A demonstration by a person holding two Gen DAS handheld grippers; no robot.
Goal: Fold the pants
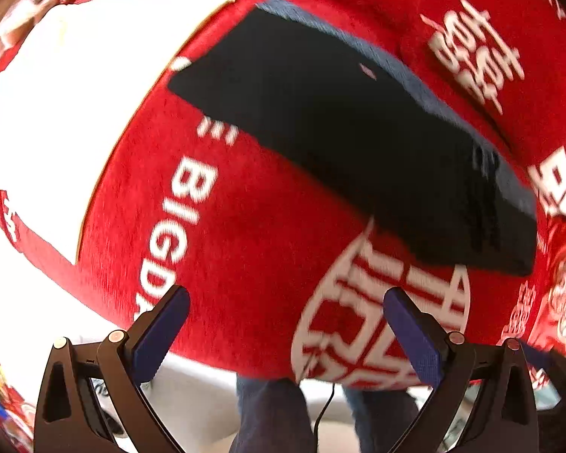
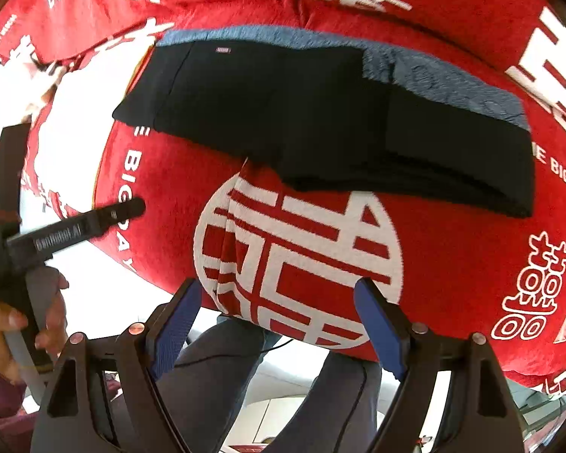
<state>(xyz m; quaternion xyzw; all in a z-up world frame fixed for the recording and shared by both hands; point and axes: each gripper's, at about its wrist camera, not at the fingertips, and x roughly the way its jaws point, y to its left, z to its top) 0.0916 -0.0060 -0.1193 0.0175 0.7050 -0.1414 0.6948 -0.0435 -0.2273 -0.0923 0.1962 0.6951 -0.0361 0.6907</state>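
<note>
Pants (image 2: 320, 120), black and folded into a long flat bundle, are laid on a red blanket (image 2: 452, 249) printed with white characters and a large round white emblem (image 2: 302, 260). In the right wrist view the long axis of the bundle runs from left to right with a slight downward slant toward the right, where stacked folded layers are shown at the end. A small label (image 2: 223, 50) is seen near the upper left corner, and a strip of blue-grey fabric (image 2: 452, 79) is exposed along the far edge. In the left wrist view the same bundle (image 1: 358, 132) is seen on a steeper diagonal, from upper left to lower right.

The right gripper (image 2: 279, 302) is held released, its blue-padded fingers spread wide over the near edge of the blanket, apart from the pants and with nothing between them. The left gripper (image 1: 286, 313) is likewise spread wide and empty, positioned near the blanket's edge. From the right wrist view the left tool's handle is seen gripped by a hand (image 2: 22, 324) at the left.
</note>
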